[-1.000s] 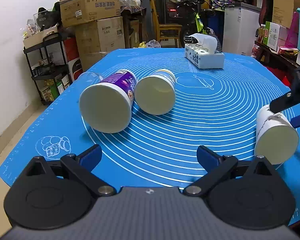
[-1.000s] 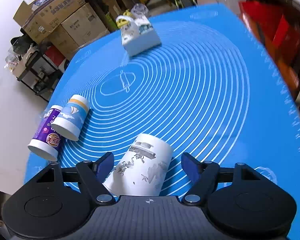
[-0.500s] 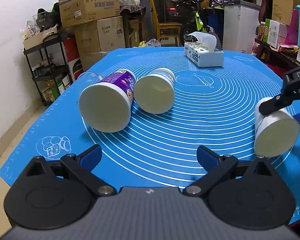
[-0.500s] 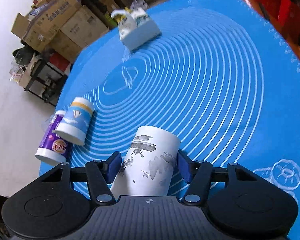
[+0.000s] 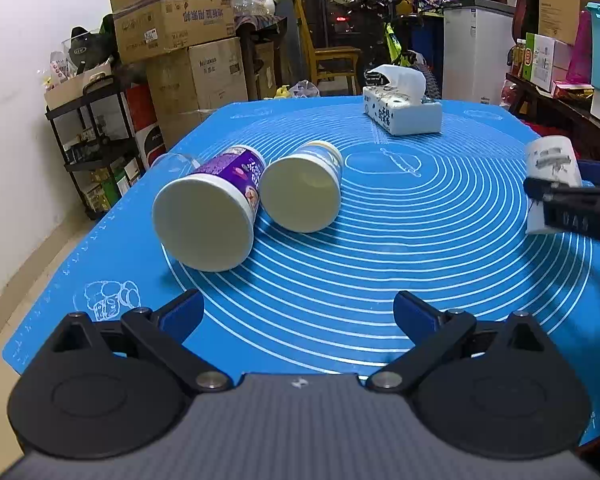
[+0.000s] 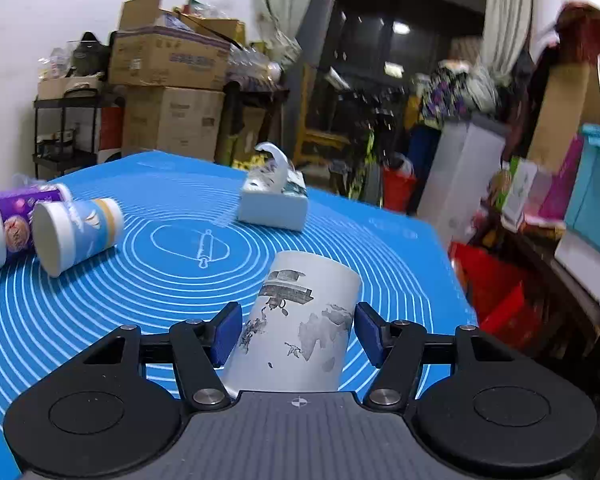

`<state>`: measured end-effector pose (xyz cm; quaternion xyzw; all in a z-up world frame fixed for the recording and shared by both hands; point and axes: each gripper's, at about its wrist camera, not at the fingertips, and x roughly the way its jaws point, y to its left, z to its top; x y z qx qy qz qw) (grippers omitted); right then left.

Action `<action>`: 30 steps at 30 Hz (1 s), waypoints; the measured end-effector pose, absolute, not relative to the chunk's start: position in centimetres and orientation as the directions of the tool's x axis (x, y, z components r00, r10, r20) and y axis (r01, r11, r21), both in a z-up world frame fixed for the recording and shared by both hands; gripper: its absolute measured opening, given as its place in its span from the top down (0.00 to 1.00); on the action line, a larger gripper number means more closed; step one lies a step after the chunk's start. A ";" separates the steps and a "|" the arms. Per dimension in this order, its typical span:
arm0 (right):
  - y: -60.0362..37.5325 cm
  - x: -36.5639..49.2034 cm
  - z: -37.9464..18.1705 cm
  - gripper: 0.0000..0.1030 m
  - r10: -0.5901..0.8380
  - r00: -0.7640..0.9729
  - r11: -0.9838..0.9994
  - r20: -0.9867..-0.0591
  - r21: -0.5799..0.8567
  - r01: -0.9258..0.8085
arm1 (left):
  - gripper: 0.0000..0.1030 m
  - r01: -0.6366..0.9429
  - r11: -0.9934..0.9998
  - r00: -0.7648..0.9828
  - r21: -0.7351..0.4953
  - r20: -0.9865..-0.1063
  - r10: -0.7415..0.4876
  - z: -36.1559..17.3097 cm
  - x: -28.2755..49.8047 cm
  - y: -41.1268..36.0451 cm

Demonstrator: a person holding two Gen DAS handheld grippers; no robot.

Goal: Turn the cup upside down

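My right gripper (image 6: 296, 334) is shut on a white cup with grey ink prints (image 6: 300, 320) and holds it tilted, its closed end pointing up and away, above the blue mat (image 6: 100, 288). In the left wrist view the same cup (image 5: 550, 172) stands nearly upright at the right edge, bottom up, clamped by the right gripper (image 5: 572, 200). My left gripper (image 5: 298, 316) is open and empty over the mat's near edge. A purple cup (image 5: 216, 208) and a blue-and-white cup (image 5: 304, 190) lie on their sides at the left.
A tissue box (image 5: 400, 114) sits at the far side of the mat (image 5: 380, 280). Cardboard boxes (image 5: 180, 40) and a black shelf (image 5: 88, 140) stand beyond the left edge. Cluttered shelves (image 6: 540, 220) line the right side.
My right gripper closed on the printed cup, lifted it off the mat and swung it from lying down to nearly upright, bottom up. The left gripper stayed put.
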<state>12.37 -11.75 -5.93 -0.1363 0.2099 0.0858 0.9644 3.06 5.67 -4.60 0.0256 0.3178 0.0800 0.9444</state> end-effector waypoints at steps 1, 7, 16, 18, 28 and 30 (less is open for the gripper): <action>-11.6 12.1 -5.9 0.37 0.108 0.899 0.944 -0.424 -0.240 -0.226 | 0.03 -0.135 0.986 0.788 0.098 -0.593 0.167 -4.5 3.0 5.6; -12.1 10.1 -5.6 0.40 0.114 0.888 0.957 -0.445 -0.191 -0.219 | 0.03 -0.128 0.989 0.799 0.080 -0.583 0.151 -4.2 2.9 5.3; -13.4 9.1 -6.0 0.38 0.120 0.857 0.965 -0.501 -0.144 -0.219 | 0.03 -0.085 0.994 0.822 0.069 -0.559 0.109 -3.5 2.0 3.9; -13.6 9.1 -5.8 0.33 0.123 0.841 0.969 -0.527 -0.121 -0.217 | 0.03 -0.079 0.994 0.829 0.072 -0.549 0.105 -3.2 1.6 3.6; -16.8 4.9 -4.0 0.13 0.122 0.830 0.989 -0.544 -0.005 -0.148 | 0.03 -0.036 0.997 0.852 0.069 -0.520 0.067 -2.1 0.0 2.2; -17.6 4.0 -3.6 0.12 0.113 0.830 0.991 -0.546 0.003 -0.133 | 0.03 -0.027 0.997 0.855 0.071 -0.515 0.060 -1.9 -0.3 1.8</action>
